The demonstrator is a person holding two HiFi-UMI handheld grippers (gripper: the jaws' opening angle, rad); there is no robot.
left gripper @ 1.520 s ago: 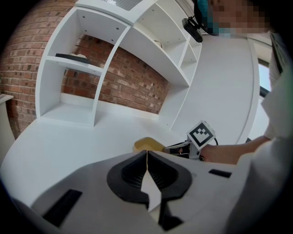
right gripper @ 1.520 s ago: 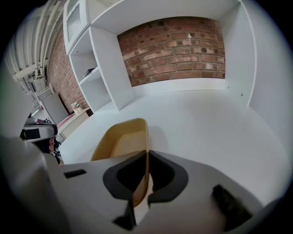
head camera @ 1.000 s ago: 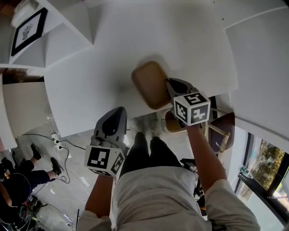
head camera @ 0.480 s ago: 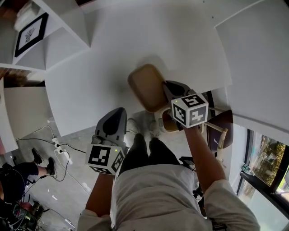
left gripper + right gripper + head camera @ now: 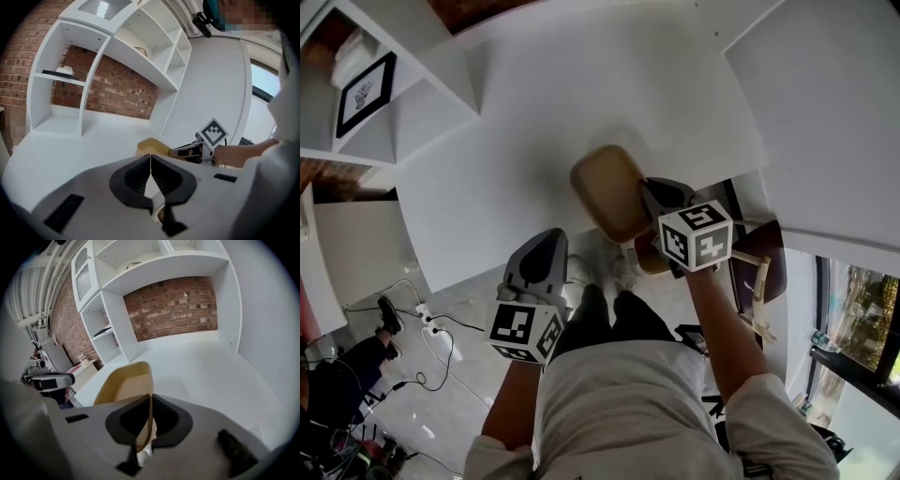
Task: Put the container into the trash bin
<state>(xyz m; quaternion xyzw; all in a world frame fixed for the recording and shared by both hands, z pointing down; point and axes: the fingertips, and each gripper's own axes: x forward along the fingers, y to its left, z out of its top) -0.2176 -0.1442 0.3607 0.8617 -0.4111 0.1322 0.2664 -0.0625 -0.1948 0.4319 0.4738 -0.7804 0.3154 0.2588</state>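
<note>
A tan, shallow container (image 5: pixel 609 190) hangs just above the white table (image 5: pixel 506 159) near its front edge. My right gripper (image 5: pixel 649 194) is shut on the container's near wall; in the right gripper view that thin wall (image 5: pixel 126 380) runs between the closed pads (image 5: pixel 161 420). My left gripper (image 5: pixel 546 247) is lower and to the left, over the table's edge, shut with nothing in it. The left gripper view has its jaws (image 5: pixel 150 158) together, with the container (image 5: pixel 150 146) and the right gripper (image 5: pixel 187 152) beyond them. No trash bin is in view.
White shelving (image 5: pixel 370 89) with a framed picture stands at the table's far left, against a brick wall (image 5: pixel 173 305). A brown wooden chair (image 5: pixel 755 272) sits below the table's right edge. Cables (image 5: pixel 431 328) lie on the floor at left.
The right gripper has lifted a little with the container still held. The left gripper has risen slightly too and stays shut.
</note>
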